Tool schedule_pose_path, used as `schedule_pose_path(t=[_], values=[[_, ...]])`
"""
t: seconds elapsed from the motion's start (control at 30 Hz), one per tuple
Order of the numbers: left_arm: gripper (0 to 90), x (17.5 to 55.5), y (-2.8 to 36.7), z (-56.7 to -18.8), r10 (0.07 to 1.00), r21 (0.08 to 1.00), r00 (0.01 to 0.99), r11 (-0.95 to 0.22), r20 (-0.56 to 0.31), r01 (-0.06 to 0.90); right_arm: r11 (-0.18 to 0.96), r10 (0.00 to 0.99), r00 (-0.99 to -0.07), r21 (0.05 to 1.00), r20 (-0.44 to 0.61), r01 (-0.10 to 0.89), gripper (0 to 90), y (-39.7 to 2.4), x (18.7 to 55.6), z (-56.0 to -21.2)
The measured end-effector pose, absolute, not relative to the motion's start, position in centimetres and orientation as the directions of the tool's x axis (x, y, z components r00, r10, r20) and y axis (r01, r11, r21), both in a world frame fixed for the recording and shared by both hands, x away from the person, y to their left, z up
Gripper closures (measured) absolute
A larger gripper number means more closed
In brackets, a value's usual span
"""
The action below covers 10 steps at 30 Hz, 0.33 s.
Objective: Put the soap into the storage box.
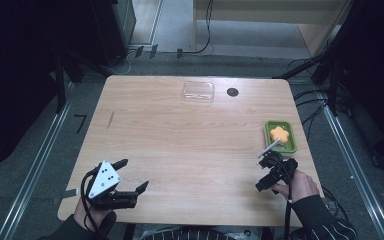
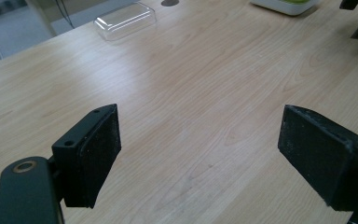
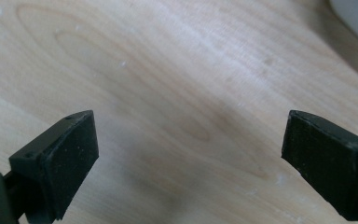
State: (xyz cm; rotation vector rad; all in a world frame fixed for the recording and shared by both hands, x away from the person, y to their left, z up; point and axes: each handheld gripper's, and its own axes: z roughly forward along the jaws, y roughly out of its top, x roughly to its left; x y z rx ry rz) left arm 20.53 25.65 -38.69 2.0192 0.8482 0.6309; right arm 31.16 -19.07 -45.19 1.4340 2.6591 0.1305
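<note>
Left gripper [image 1: 131,175]: at the near left corner of the table [image 1: 180,145], a pale wood-grain top with rounded corners; black angular body with a grey three-cornered plate on top, jaws spread wide, nothing between them. In the left gripper view its flat black pads [image 2: 98,154] are matte and slightly gritty, over bare wood. Clear plastic lid [image 1: 198,91]: rectangular, rounded corners, glossy, lying flat near the far edge at centre; a small dark round disc [image 1: 232,91] lies just to its right. Green tray [image 1: 290,139]: rectangular, smooth, near the right edge, holding an orange star-shaped piece [image 1: 279,132] with a thin grey stick [image 1: 270,148] leaning out over the rim. Right gripper [image 1: 267,173]: just before the tray, jaws wide, empty.
</note>
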Motion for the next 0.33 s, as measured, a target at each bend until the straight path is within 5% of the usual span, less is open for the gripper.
schedule_pose_path(t=[0.33], values=[[13.6, 20.68, 25.5, -38.7, 0.751, 0.84, 0.648, -0.427, 0.123, 0.335, 0.574, 0.818, -0.573, 0.116, -0.048, 0.811, 6.5, -19.18, 29.95, -46.24]])
